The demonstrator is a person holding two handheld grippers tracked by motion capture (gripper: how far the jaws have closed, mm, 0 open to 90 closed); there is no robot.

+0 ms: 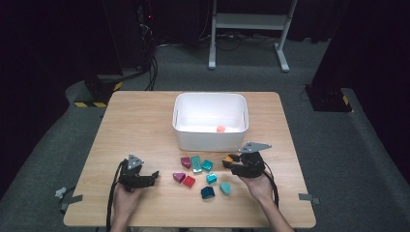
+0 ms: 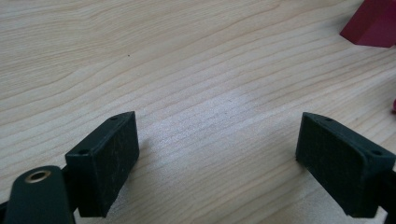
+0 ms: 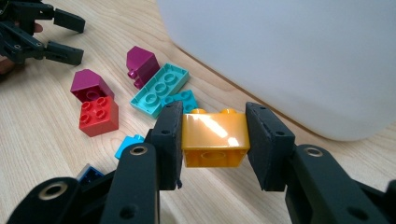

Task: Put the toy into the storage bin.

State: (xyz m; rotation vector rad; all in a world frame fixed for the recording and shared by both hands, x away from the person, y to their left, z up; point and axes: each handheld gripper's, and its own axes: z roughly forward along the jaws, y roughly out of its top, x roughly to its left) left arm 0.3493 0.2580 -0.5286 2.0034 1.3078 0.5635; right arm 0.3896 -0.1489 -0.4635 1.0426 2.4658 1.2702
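A white bin stands mid-table, holding one small orange piece, possibly a brick. A grey stand occupies the floor behind.

Black tongs with brass-ringed screw holes, grey three-cornered plates, trailing cables.

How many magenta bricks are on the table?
2. The far magenta brick lies beside the long teal plate; the near magenta brick sits next to the red brick. None looks hidden.
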